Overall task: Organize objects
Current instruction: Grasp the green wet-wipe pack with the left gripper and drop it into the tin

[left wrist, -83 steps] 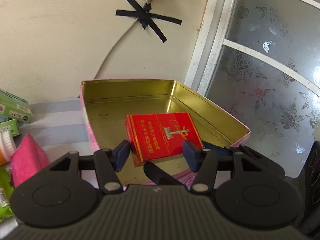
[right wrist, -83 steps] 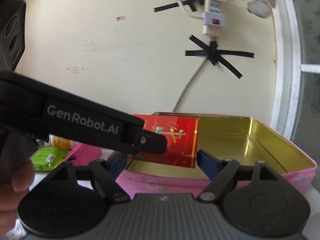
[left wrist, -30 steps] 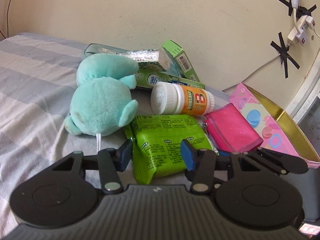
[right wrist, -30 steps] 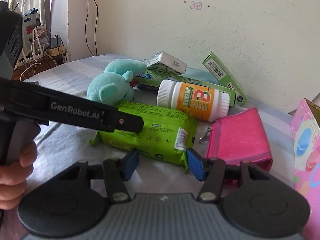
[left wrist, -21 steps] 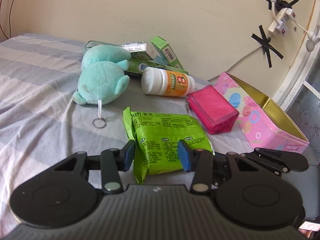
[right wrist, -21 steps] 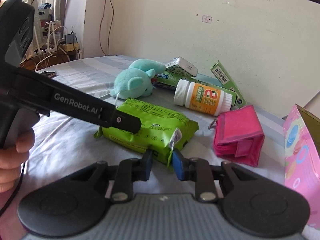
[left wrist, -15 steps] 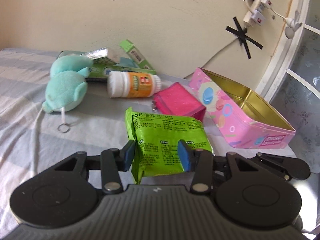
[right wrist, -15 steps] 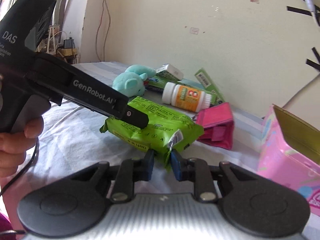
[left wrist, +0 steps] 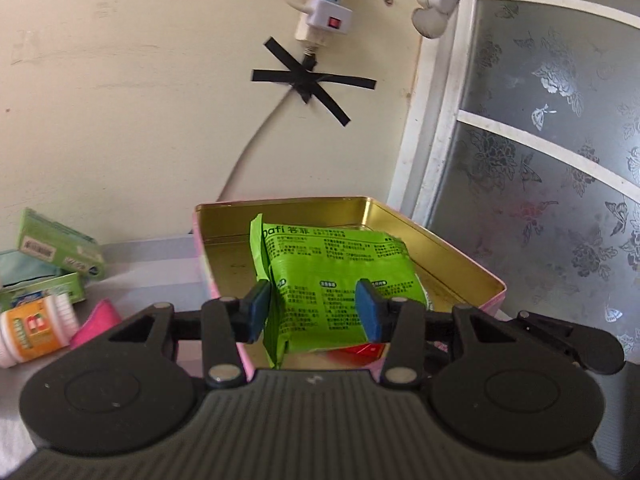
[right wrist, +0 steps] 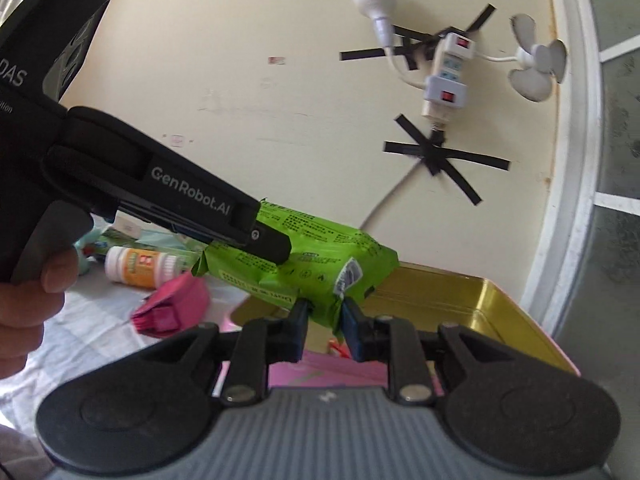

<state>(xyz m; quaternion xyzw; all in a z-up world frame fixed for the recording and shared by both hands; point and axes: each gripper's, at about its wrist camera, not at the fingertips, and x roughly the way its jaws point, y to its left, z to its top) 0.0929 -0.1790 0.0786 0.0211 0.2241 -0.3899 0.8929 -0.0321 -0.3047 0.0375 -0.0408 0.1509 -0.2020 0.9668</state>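
Note:
A green wipes packet [left wrist: 336, 280] hangs in the air above the open pink tin [left wrist: 460, 256] with its gold inside. My left gripper [left wrist: 312, 312] is shut on the packet's near end. My right gripper [right wrist: 324, 320] is shut on the packet's side edge [right wrist: 320, 276]; the left gripper's body [right wrist: 180, 200] shows in that view too. A red box [left wrist: 364, 350] lies in the tin under the packet, mostly hidden.
On the striped bed left of the tin lie a pink pouch [left wrist: 98, 320], an orange vitamin bottle [left wrist: 36, 328] and green boxes [left wrist: 52, 248]. A wall with a taped power strip [left wrist: 324, 12] and a frosted glass door [left wrist: 540, 160] stand behind the tin.
Both grippers closed on the green packet, lifted it off the bed and carried it right, over the tin. Earlier the left gripper had left the red box in the tin.

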